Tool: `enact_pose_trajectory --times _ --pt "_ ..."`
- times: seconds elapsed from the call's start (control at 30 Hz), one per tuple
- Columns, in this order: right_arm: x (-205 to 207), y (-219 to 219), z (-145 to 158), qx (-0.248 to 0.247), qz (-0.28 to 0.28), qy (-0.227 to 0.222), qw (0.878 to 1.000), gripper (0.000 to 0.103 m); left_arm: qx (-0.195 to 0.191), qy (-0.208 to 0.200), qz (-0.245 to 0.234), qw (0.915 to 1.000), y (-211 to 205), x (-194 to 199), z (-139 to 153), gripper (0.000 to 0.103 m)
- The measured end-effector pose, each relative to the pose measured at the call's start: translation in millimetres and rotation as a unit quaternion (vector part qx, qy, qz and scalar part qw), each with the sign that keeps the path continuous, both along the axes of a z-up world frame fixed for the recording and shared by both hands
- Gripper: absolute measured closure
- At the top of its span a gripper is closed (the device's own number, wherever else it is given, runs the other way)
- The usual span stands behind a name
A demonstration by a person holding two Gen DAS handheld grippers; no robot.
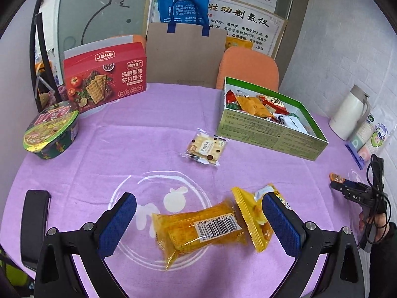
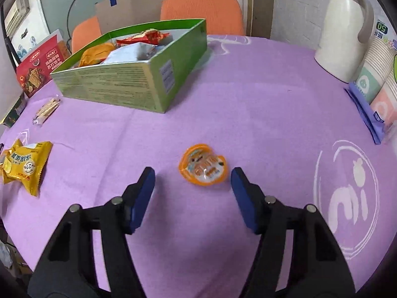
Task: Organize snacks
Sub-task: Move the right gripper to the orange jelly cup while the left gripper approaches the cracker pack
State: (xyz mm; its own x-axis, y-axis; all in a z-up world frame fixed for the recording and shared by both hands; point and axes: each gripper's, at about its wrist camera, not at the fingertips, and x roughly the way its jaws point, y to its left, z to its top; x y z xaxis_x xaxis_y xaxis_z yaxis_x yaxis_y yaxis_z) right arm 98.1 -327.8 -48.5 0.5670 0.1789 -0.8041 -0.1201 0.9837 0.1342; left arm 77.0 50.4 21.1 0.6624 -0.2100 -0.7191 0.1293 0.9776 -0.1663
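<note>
My left gripper (image 1: 198,203) is open and tilted down over the purple tablecloth. A clear orange-yellow snack pack with a barcode (image 1: 198,228) lies between its blue pads, touching neither. A yellow pack (image 1: 250,221) lies against the right pad (image 1: 280,221). A small cracker pack (image 1: 206,146) sits farther ahead. My right gripper (image 2: 193,173) is open, and a small orange jelly cup (image 2: 203,167) lies on the cloth between its fingertips, closer to the right one. The green open box (image 1: 273,134) (image 2: 139,79) holds several wrapped snacks.
A red cracker box (image 1: 106,74) and a noodle bowl (image 1: 52,129) stand at the back left, and a dark phone (image 1: 34,226) lies near the left edge. A white jug (image 2: 345,29) and a pack of paper cups (image 2: 379,79) stand at the right. Orange chairs (image 2: 201,10) are behind the table.
</note>
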Motion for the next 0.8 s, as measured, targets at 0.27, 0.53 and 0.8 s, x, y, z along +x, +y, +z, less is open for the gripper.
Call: enact_pose_trajectory --times 0.27,0.53,0.8 --pt "-30 39 11 0.023 0.06 -0.028 0.998 0.041 0.022 -0.009 -0.021 0.9995 -7 28 5 0.0" --pt "-25 22 11 -0.017 -0.044 -0.048 0.998 0.041 0.043 0.01 -0.05 0.9978 -17 79 -3 0.0" --pt "-5 3 0 0.019 -0.124 -0.031 0.992 0.041 0.119 0.05 -0.075 0.9888 -50 138 -43 0.0"
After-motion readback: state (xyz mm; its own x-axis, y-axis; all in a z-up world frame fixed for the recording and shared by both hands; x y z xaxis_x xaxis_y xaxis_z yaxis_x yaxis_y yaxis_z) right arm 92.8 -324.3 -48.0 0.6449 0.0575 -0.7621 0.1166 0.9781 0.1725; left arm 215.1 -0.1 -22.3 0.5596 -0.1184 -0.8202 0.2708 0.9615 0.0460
